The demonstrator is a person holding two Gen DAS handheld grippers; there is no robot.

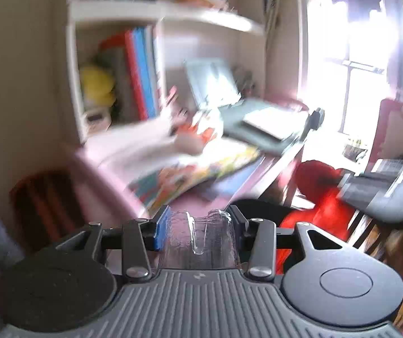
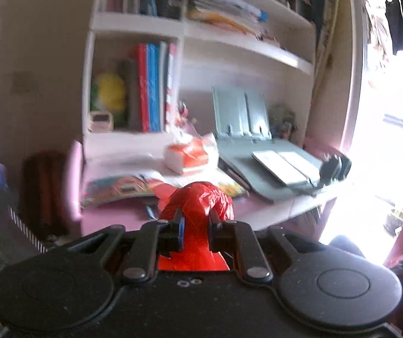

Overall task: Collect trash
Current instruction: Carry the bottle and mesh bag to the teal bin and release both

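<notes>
On the pink desk [image 2: 285,208], against its back edge, we see a white shelf unit [image 2: 133,25] whose lower left compartment holds upright red and blue books [image 2: 150,87] and a yellow soft toy [image 2: 111,90]; the compartments above hold more books and a heap of papers. An orange and white packet [image 2: 190,155] sits mid-desk, a grey folding stand [image 2: 257,140] lies toward the right edge, and a colourful picture book [image 2: 117,188] lies near the front left corner.

Our left gripper [image 1: 198,231] is partly closed, its fingers [image 1: 162,231] pressing the sides of a crumpled clear plastic cup [image 1: 201,239], which is held off the desk in front of its front edge. Our right gripper [image 2: 195,228] is nearly closed, pinching the gathered neck of a red plastic bag [image 2: 198,205]; in the left view that bag hangs beside the desk's right edge. What the bag contains we cannot tell. Both grippers point slightly downward toward the desk
</notes>
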